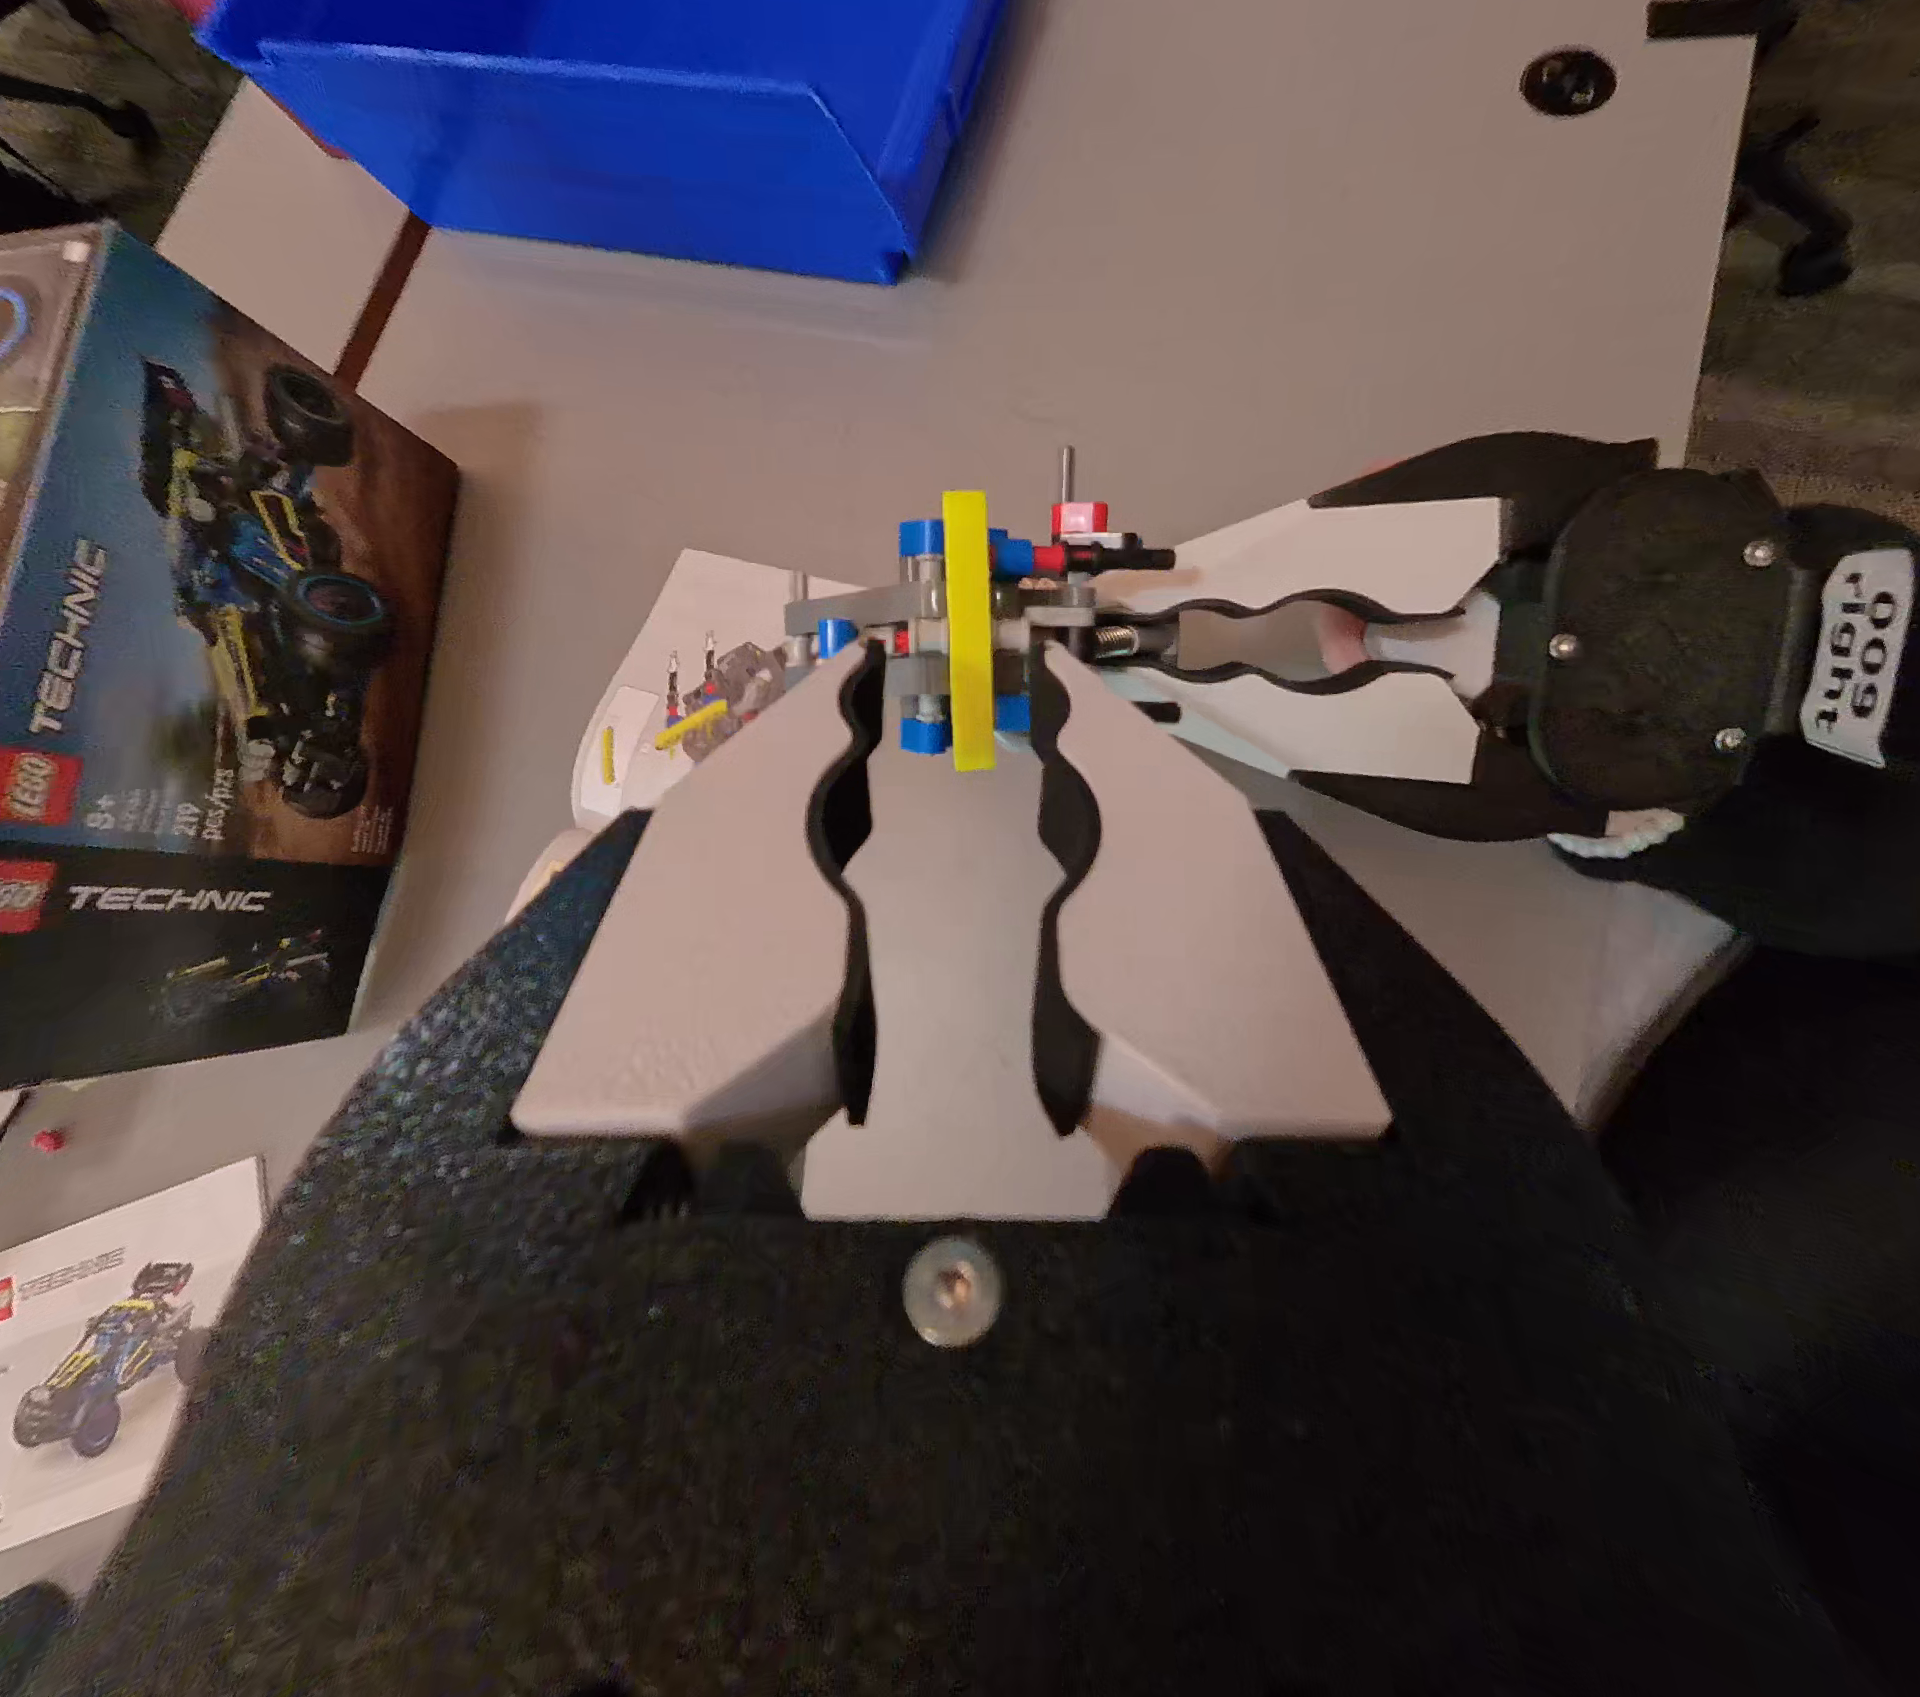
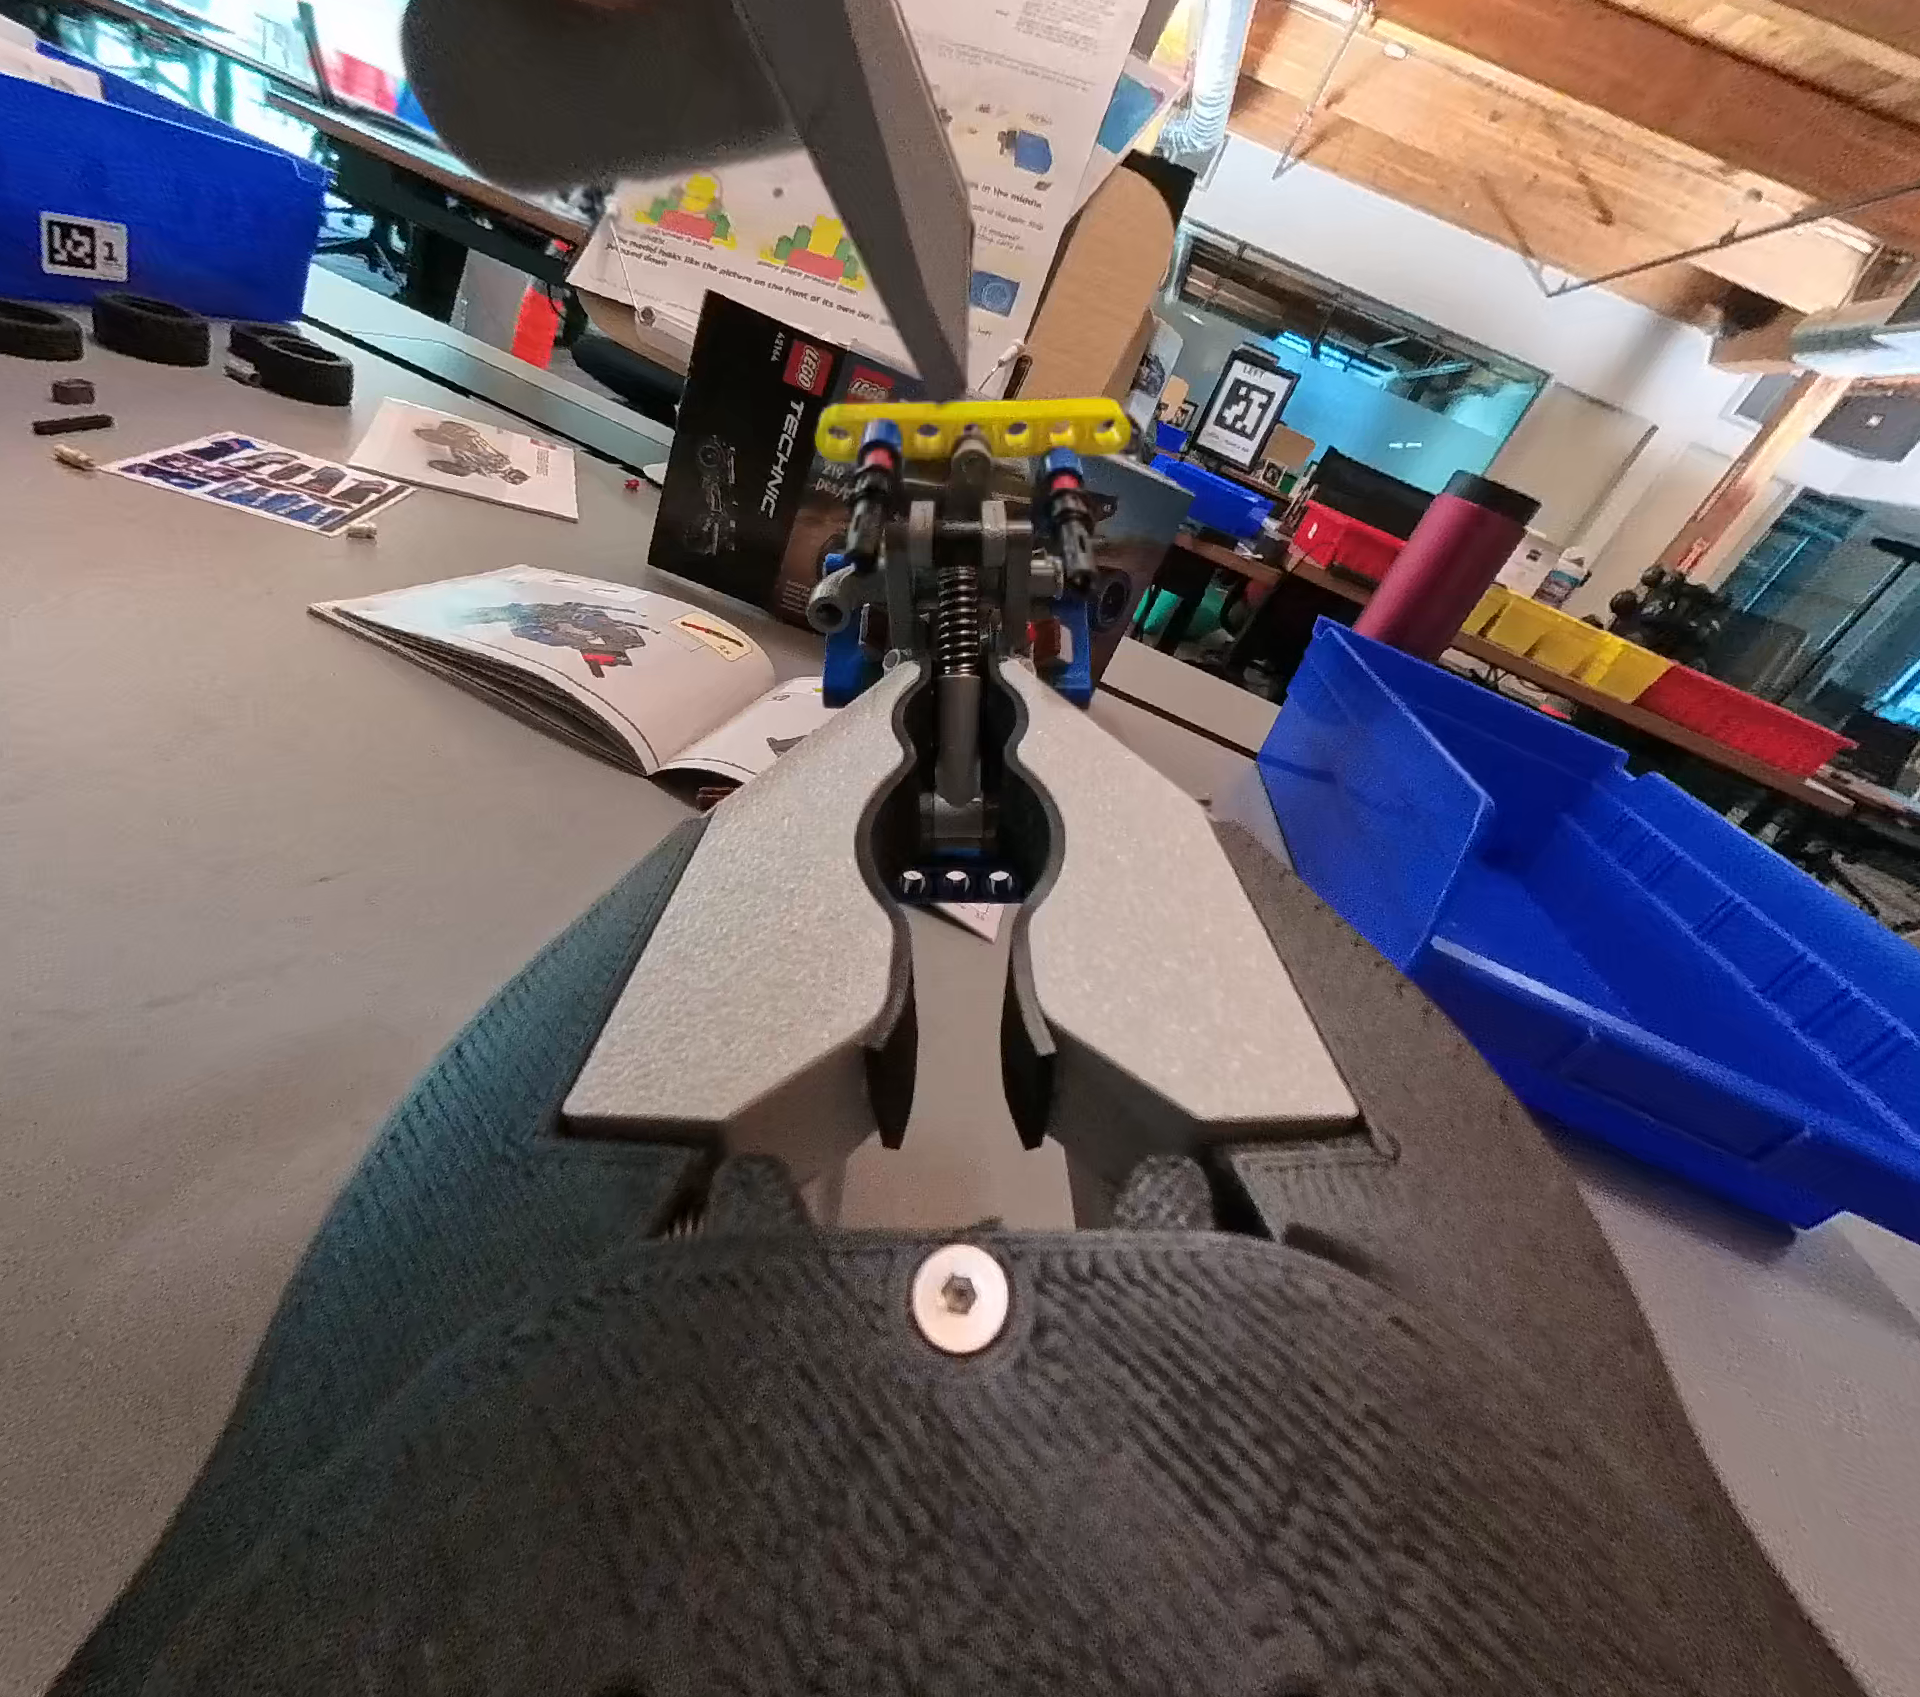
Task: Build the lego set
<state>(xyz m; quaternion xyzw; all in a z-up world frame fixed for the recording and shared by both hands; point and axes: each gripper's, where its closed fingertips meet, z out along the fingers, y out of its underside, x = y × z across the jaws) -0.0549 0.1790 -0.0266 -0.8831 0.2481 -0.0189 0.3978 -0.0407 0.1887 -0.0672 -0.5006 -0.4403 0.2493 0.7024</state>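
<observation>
A small brick assembly (image 1: 1044, 603) of grey, blue and red parts with a coil spring is held above the grey table (image 1: 1299, 245). A yellow holed beam (image 1: 971, 629) sits across its end. My left gripper (image 1: 956, 660) is open, with its fingertips either side of the yellow beam and gaps showing between pads and beam. My right gripper (image 2: 961, 681) is shut on the assembly's grey spring strut (image 2: 958, 608). It also shows in the left wrist view (image 1: 1164, 608), coming in from the right. In the right wrist view a left finger (image 2: 883, 193) reaches down to the yellow beam (image 2: 971, 429).
An open blue bin (image 1: 623, 37) stands behind the assembly, also seen on the right (image 2: 1558, 920). A kit box (image 1: 208, 608) and an open instruction booklet (image 2: 540, 650) lie left. Black tyres (image 2: 156, 328), a sticker sheet (image 2: 260, 484) and a maroon bottle (image 2: 1444, 567) are farther off. One gripper's finger ends stand about 5 cm off the other's.
</observation>
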